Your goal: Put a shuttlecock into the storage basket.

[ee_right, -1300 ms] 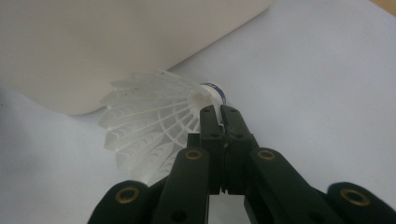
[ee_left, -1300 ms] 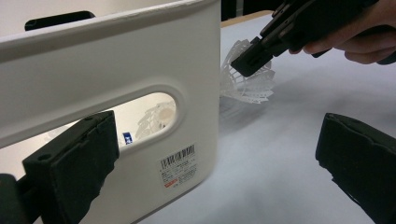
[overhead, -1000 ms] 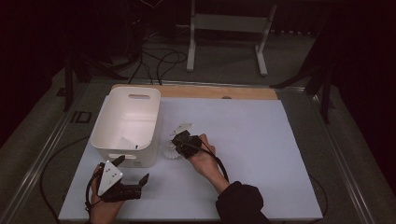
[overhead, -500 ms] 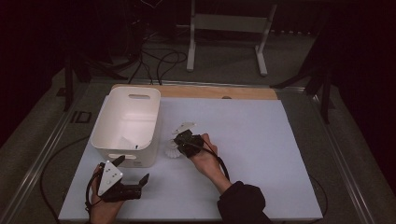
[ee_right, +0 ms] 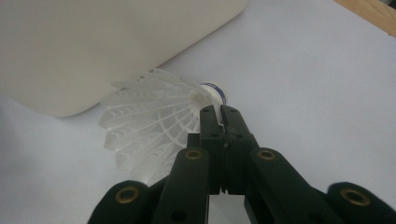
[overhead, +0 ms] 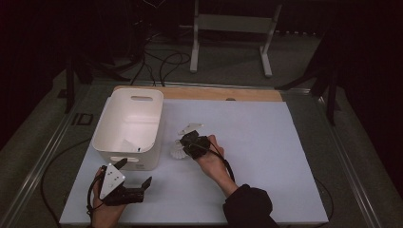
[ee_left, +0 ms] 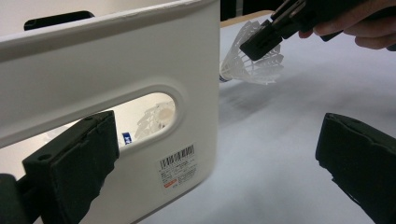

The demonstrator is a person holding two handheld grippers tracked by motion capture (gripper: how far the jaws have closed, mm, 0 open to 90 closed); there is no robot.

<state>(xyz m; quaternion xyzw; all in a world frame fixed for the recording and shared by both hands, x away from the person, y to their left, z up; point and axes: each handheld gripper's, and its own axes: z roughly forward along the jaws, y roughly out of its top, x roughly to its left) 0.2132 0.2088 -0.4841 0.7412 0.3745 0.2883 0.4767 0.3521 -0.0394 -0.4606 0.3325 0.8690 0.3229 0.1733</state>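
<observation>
A white feather shuttlecock [ee_right: 154,126] with a blue-banded cork hangs just above the white table, right beside the corner of a white plastic bin [overhead: 128,118]. My right gripper [ee_right: 219,112] is shut on the edge of its skirt close to the cork; it also appears as the right gripper [ee_left: 266,37] holding the shuttlecock [ee_left: 254,67]. In the high view the right gripper [overhead: 187,145] holds the shuttlecock [overhead: 177,152] to the right of the bin. My left gripper [ee_left: 219,158] stands open at the bin's near wall, its jaws wide apart with nothing between them. Another shuttlecock [ee_left: 154,116] lies inside the bin, seen through the handle slot.
The white sheet [overhead: 266,156] covers the table; a wooden strip [overhead: 223,93] runs along its far edge. Cables and a metal stand [overhead: 233,28] sit on the floor beyond. The bin's near wall carries a barcode label [ee_left: 180,163].
The right gripper with the shuttlecock has shifted only slightly beside the bin. The left gripper has stayed where it was.
</observation>
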